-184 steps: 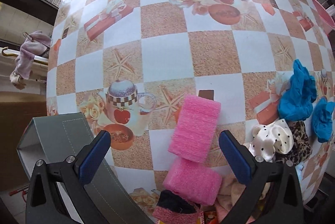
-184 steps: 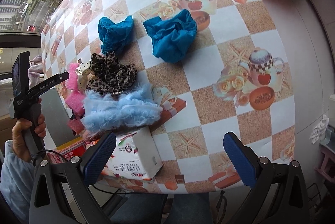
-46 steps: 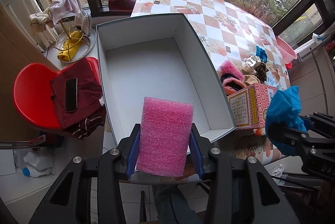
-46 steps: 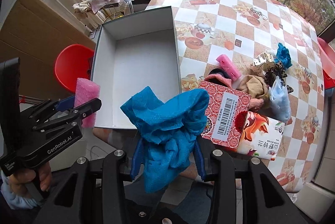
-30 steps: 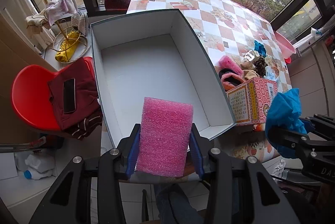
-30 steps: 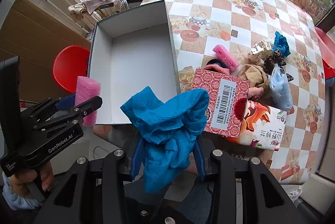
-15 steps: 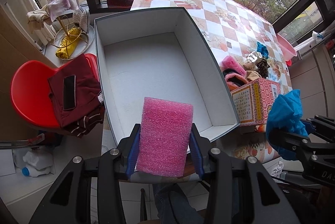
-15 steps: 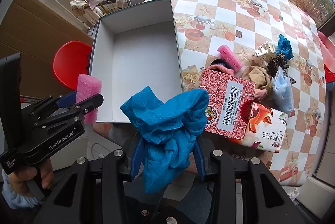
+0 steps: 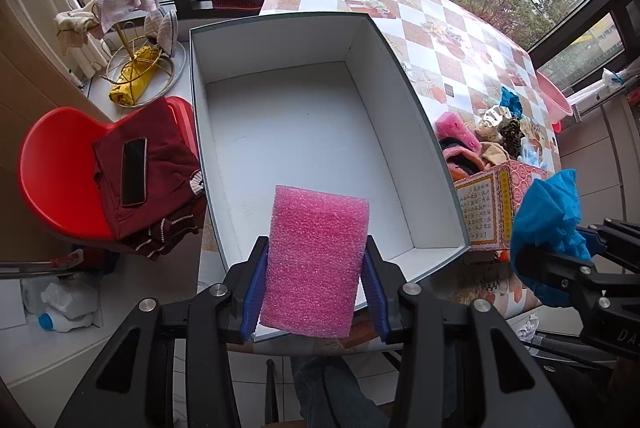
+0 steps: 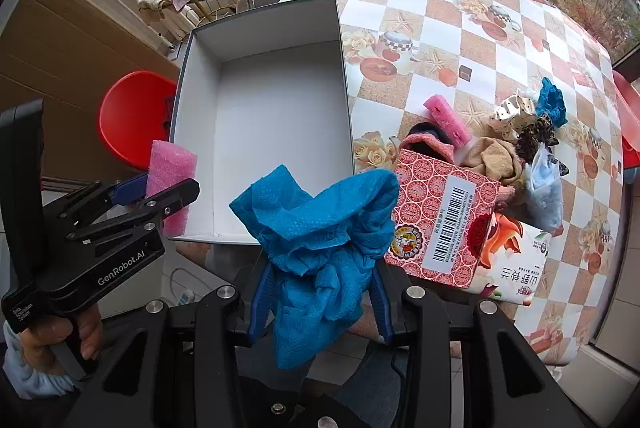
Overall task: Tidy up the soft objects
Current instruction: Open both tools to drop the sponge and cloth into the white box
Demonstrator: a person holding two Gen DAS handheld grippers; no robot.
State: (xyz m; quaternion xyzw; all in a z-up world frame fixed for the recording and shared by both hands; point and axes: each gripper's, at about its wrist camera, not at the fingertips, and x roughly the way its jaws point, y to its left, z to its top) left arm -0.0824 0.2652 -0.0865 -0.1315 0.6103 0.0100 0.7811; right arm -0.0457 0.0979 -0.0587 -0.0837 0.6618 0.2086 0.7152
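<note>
My left gripper (image 9: 314, 282) is shut on a pink foam block (image 9: 316, 260), held above the near edge of an open white box (image 9: 292, 132) that has nothing in it. The block also shows in the right wrist view (image 10: 170, 176). My right gripper (image 10: 318, 294) is shut on a crumpled blue cloth (image 10: 320, 232), held above the near right corner of the box (image 10: 272, 132). The cloth also shows in the left wrist view (image 9: 548, 228). More soft things lie on the checked table: a pink foam block (image 10: 446, 118), a blue cloth (image 10: 552, 100), scrunchies (image 10: 524, 124) and a beige cloth (image 10: 496, 158).
A red patterned tissue box (image 10: 444, 224) stands right of the white box at the table's near edge. A red chair (image 9: 60, 172) with dark red clothes and a phone (image 9: 134, 170) stands left of the box. A stand with cloths (image 9: 124, 40) is behind it.
Both grippers hold their loads as before. The view has shifted slightly over the box; the box and table sit a little differently in frame.
</note>
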